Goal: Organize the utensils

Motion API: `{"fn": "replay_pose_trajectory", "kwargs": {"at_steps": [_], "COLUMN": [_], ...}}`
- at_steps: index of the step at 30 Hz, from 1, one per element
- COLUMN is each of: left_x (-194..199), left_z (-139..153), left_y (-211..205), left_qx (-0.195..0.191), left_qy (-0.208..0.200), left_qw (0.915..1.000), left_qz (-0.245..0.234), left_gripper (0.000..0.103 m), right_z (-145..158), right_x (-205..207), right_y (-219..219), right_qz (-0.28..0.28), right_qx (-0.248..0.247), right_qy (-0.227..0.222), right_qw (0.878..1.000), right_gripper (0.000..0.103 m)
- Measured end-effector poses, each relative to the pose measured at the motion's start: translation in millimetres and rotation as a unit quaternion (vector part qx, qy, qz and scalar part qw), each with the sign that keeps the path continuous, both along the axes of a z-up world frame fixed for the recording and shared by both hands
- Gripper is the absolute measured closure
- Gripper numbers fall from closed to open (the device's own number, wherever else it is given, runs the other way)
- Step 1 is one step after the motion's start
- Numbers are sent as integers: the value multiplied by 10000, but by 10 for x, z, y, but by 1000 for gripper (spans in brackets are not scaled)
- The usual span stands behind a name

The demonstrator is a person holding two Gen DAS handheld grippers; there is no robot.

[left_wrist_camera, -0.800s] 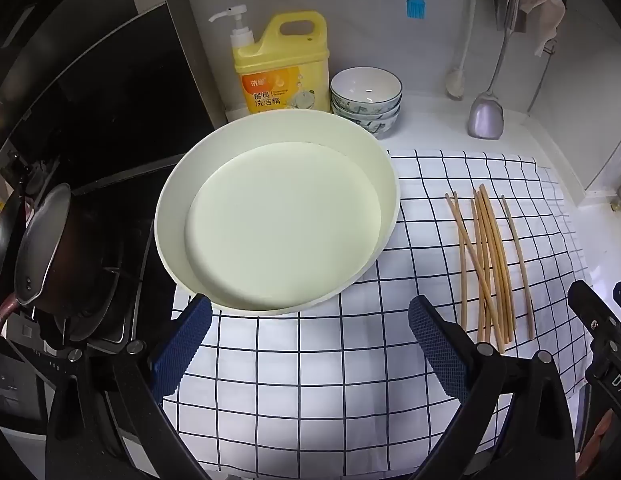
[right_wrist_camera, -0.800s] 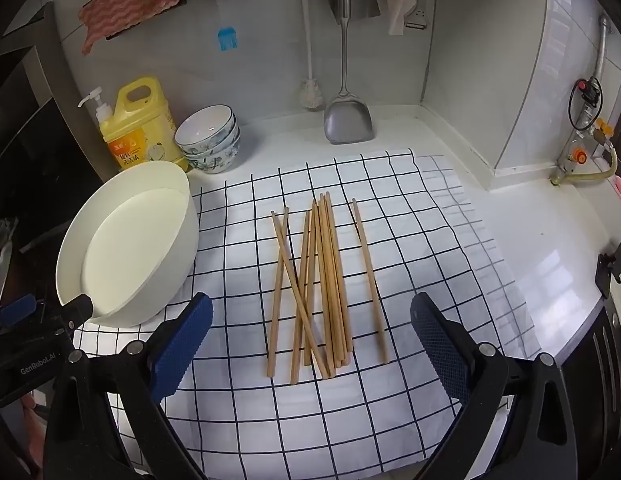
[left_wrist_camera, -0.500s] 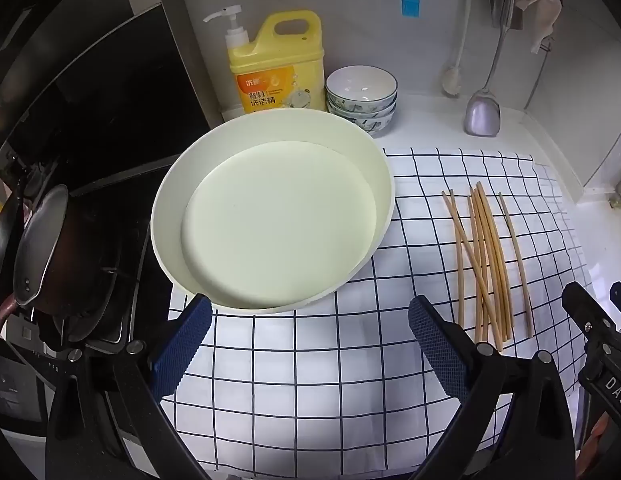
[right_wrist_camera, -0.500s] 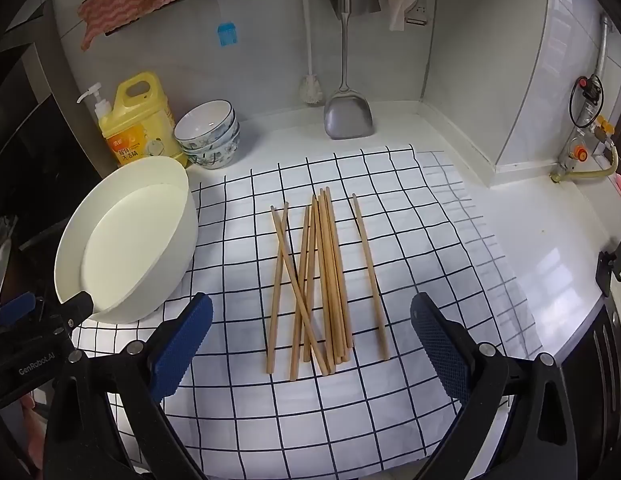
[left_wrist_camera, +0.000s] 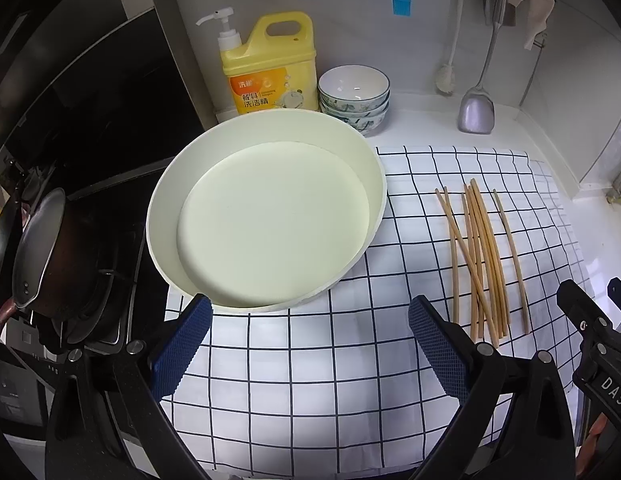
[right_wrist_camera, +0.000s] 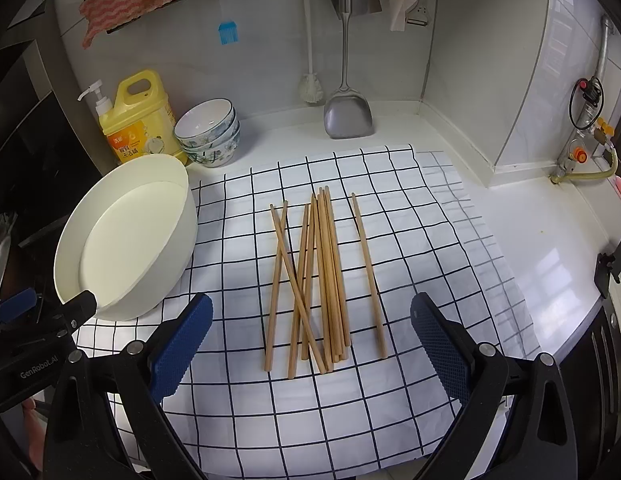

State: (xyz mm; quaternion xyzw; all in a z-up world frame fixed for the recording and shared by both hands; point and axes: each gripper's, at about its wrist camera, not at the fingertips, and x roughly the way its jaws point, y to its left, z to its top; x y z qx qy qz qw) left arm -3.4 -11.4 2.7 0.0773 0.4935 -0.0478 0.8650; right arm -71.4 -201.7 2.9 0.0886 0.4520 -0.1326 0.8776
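While the wooden chopsticks (right_wrist_camera: 320, 276) lie loose on the checked cloth (right_wrist_camera: 410, 240), most of them sit bunched together with a couple crossing, and one lies apart on the right side of the pile. Left of them on the same cloth stands a wide cream basin (right_wrist_camera: 122, 236), with nothing in it. Behind the basin, against the wall, are a yellow dish-soap bottle (right_wrist_camera: 140, 120) with a pump and a stack of patterned bowls (right_wrist_camera: 209, 134). A metal spatula (right_wrist_camera: 347, 116) and a white brush (right_wrist_camera: 310, 88) hang down to the white tabletop (right_wrist_camera: 550, 248) at the back. A dark pan (left_wrist_camera: 38, 256) sits on the stove at far left.

The right gripper (right_wrist_camera: 310, 344) hovers over the near ends of the chopsticks, its blue fingers (right_wrist_camera: 180, 346) spread as wide as they go and holding nothing. The left gripper (left_wrist_camera: 308, 346) hangs above the cloth at the basin's near rim, its fingers (left_wrist_camera: 180, 346) equally wide and empty.
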Motion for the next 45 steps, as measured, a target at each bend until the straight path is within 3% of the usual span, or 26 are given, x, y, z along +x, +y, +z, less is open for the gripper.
{"fn": "replay_pose_trajectory", "kwargs": {"at_steps": [45], "left_x": [-26], "left_z": [11], "left_y": [-65], "left_qx": [48], "left_qy": [-52], "left_qw": [9999], "left_qz": [-124], "left_gripper": [6], "right_z": [41], "right_x": [6], "right_y": [37], "right_qz": [55], "right_qx": [-86], "right_qy": [-13], "right_qw": [9999], "right_gripper": [8]}}
